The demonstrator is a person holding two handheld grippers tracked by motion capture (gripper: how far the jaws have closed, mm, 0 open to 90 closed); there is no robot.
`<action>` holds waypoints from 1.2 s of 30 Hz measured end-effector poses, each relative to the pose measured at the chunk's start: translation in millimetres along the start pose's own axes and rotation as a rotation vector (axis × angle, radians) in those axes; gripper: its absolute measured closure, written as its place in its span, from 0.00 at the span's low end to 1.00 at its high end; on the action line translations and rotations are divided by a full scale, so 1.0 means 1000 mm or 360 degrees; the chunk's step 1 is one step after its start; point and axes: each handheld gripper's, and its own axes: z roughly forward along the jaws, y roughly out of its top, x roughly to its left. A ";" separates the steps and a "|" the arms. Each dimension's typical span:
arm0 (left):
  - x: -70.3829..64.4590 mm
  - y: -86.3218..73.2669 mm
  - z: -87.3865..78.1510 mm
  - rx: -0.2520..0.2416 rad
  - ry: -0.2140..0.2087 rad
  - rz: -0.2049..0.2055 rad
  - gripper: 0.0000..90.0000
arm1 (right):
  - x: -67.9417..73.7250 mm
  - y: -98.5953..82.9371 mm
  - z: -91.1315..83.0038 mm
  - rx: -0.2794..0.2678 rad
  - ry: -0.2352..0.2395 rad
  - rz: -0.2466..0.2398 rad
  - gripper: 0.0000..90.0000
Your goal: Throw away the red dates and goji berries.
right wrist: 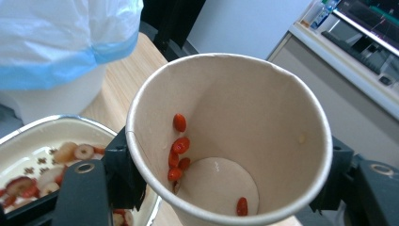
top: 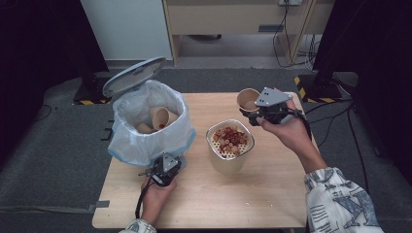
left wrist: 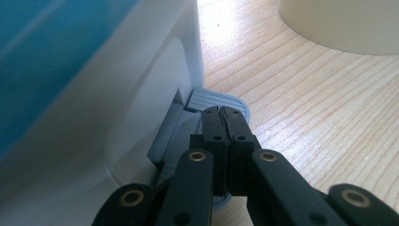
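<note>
A white pedal bin lined with a white and blue bag stands at the table's left with its grey lid raised. Paper cups lie inside it. My left gripper is at the bin's foot, and its shut jaws rest on the grey pedal with nothing between them. My right gripper is shut on a paper cup, held upright just beyond a cream container. Inside the held cup, a few red berries cling to the wall and bottom.
The cream container carries a metal strainer insert full of berry and dried fruit pieces. The wooden table has bare room at the front and right. A desk and cables stand on the floor beyond the table.
</note>
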 end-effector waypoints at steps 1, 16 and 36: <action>0.000 0.000 0.000 0.0000 0.0000 0.0000 0.98 | -0.001 0.000 0.000 -0.0006 0.0008 0.0030 0.34; 0.000 0.000 0.000 -0.0001 0.0001 0.0001 0.98 | -0.010 -0.003 -0.003 -0.0067 0.0102 0.0272 0.34; 0.000 0.000 0.000 -0.0001 0.0001 -0.0001 0.98 | -0.015 -0.002 -0.004 -0.0146 0.0205 0.0475 0.33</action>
